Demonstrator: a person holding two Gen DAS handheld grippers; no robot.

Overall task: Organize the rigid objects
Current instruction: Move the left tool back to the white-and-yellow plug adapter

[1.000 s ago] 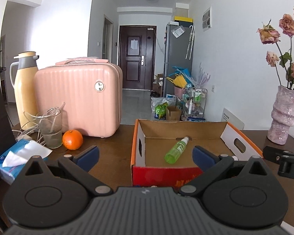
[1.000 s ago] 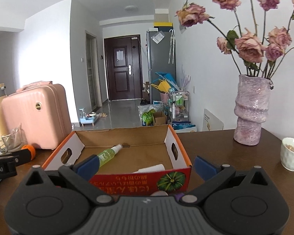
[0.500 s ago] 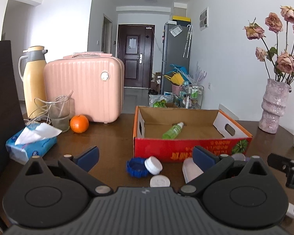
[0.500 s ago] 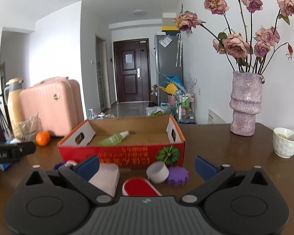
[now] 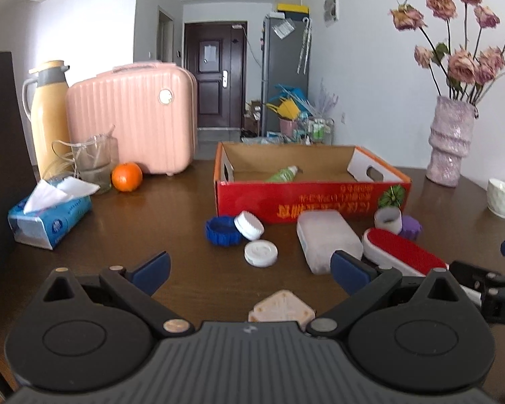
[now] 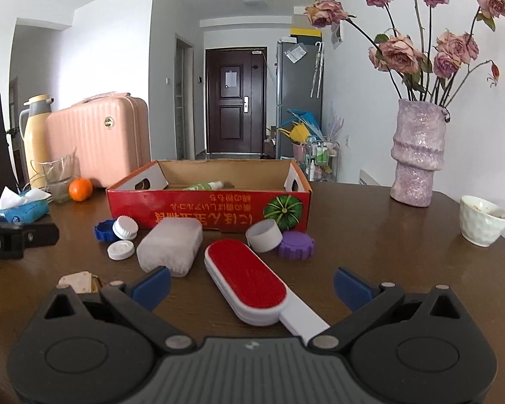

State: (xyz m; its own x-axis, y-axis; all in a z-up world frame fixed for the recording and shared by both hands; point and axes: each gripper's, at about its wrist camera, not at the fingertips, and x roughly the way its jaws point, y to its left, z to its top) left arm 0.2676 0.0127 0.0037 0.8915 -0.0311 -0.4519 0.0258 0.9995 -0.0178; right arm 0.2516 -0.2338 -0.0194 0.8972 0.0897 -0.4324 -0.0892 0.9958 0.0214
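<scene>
the cardboard box point(image 6: 208, 208) sits mid-table, light and stiff, with only a green spray bottle point(image 6: 203, 186) inside. just in front of it lie the loose pieces. the frosted plastic case point(image 6: 170, 246) looks light but slick and wide, so i'd grip across its short side. the red lint brush point(image 6: 249, 282) lies between my right gripper's point(image 6: 250, 286) wide-apart fingers; rigid, best taken by the white handle. the caps, blue point(image 5: 221, 231), white point(image 5: 261, 253) and purple point(image 6: 296, 245), are tiny and hard, and i'd pinch them at the rim. my left gripper point(image 5: 250, 271) is also spread and empty.
</scene>
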